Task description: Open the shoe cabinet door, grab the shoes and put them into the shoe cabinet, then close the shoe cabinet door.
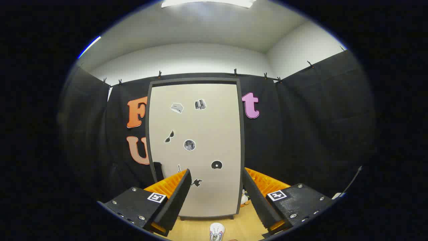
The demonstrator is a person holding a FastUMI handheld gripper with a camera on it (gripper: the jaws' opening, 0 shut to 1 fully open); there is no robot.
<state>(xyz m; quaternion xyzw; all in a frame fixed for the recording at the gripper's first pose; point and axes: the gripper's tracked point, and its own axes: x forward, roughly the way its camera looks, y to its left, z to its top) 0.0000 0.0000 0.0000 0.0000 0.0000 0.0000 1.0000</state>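
From my remote seat I can't read any text at all: the stickers (189,145) on the shoe cabinet door (195,150) are just little pictures, and the square markers (157,197) below it are patterns.

Closed beige cabinet (195,147); white shoe (216,231) before it

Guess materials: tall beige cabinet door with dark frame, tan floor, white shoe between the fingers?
Tall beige cabinet door: likely matte laminated board, flat and glare-free, stickers lying flush; dark frame probably painted or plastic edging. Tan floor: wood-look, faint grain lines. White shoe: seemingly canvas or synthetic, too small to confirm. Gripper open.
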